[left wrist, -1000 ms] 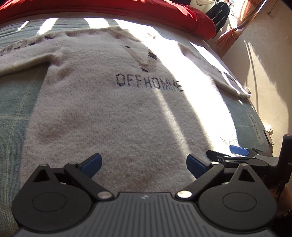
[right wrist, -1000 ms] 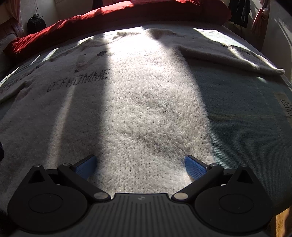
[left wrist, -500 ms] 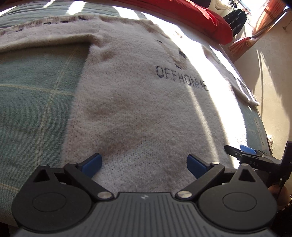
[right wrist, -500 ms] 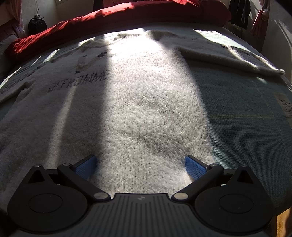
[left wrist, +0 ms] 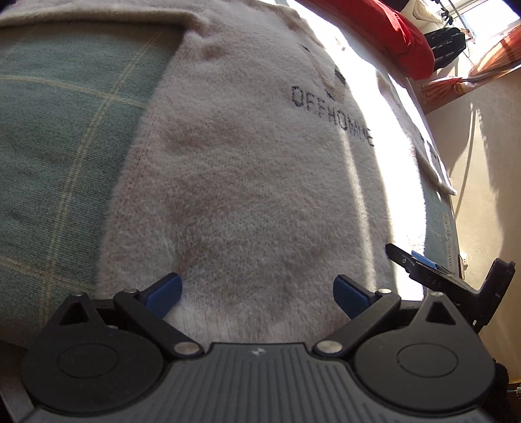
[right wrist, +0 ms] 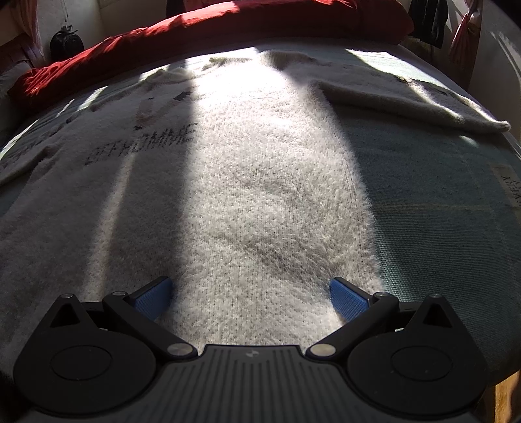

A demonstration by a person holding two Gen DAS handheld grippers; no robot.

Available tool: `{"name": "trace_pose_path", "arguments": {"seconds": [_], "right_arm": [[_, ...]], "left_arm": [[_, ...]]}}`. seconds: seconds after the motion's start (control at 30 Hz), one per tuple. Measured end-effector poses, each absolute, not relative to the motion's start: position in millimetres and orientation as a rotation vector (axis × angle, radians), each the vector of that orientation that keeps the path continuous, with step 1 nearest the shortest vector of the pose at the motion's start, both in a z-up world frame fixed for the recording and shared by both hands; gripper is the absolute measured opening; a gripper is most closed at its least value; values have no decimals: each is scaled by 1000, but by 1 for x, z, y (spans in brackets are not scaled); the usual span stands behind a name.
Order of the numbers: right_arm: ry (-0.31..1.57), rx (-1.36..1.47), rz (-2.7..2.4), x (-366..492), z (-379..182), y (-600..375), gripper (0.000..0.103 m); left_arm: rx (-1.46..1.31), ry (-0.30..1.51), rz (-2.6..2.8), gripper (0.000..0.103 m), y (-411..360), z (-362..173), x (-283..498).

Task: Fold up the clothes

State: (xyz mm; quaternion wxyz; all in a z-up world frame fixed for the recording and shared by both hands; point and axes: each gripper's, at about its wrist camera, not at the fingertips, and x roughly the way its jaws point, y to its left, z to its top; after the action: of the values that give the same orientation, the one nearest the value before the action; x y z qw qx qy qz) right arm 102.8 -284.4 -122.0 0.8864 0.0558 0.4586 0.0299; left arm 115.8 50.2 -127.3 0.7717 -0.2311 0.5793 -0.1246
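left wrist view: left gripper [left wrist: 257, 293] spread wide over sweater [left wrist: 260, 182] hem | right gripper [right wrist: 250, 297] spread wide over hem near its right corner | sweater flat on green plaid bedspread [left wrist: 58, 130] | red duvet [right wrist: 228, 22] beyond

Sweater [left wrist: 247, 182] chest: "OFFHOMME" in dark knitted capitals, also readable in the right wrist view [right wrist: 228, 201].
Right gripper [left wrist: 420, 265] black arm: pale characters resembling "0AS".
Bedcover label [right wrist: 509, 188] at the right edge: letters partly readable, "…VERY".
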Motion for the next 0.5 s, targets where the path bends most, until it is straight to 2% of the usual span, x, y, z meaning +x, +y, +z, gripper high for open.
{"name": "trace_pose_path", "arguments": {"seconds": [0.1,0.33,0.5], "right_arm": [[955,114,57,103,-122,-284,103],[955,113,52,104,-123,-283,103],[942,115,49,101,-123,-282,103]], "left_arm": [[-493,1282,-248,99,55,-122,108],[-394,1164,-269,99,34,-91,132],[-335,1110,-252,99,7,-92,154]]}}
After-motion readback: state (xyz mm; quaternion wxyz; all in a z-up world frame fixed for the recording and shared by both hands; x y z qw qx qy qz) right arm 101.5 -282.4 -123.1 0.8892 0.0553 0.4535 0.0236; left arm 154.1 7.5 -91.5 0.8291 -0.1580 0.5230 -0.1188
